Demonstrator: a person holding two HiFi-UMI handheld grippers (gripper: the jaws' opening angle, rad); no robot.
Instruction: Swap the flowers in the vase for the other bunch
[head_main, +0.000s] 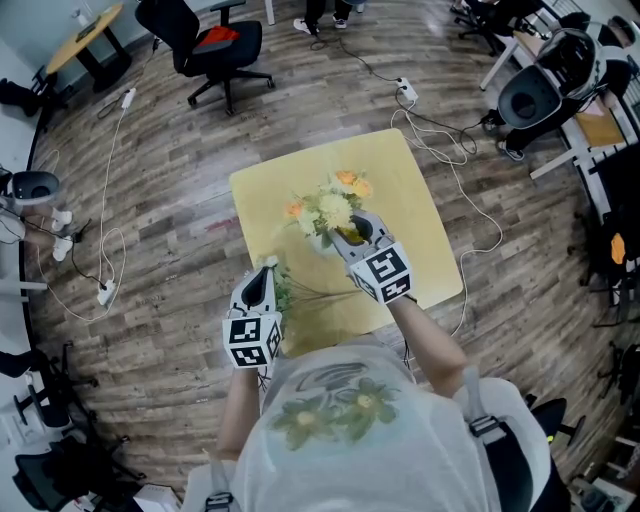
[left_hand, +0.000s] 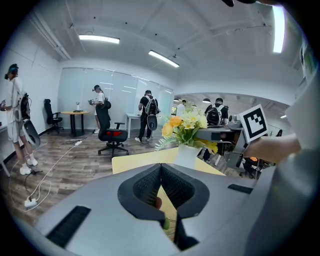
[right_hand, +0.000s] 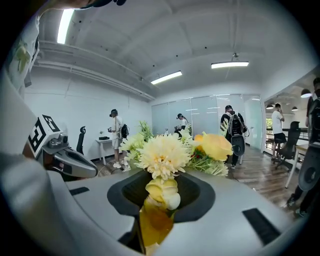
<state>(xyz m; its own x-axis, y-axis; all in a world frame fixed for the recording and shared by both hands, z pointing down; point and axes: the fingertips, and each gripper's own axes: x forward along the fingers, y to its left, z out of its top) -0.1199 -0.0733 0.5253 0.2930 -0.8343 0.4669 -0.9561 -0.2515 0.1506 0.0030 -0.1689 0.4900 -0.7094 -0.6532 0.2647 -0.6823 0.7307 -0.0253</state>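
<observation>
Your right gripper (head_main: 352, 232) is pinching a yellow flower (right_hand: 161, 192) right at the vase (left_hand: 186, 156) mid-table. Bouquet sits dead ahead, stems upright, wrist near level. Left gripper (head_main: 262, 280) looks clamped on the other bunch (head_main: 300, 292), lying flat along the table (head_main: 410, 190) near edge, beside the vase.

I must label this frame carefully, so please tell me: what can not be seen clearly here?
- Vase: head view, mostly covered by flowers and right gripper.
- Right grip, pressing or not: right gripper view, petals fill the gap.
- Other bunch: head view, thin stems, partly behind left gripper.
</observation>
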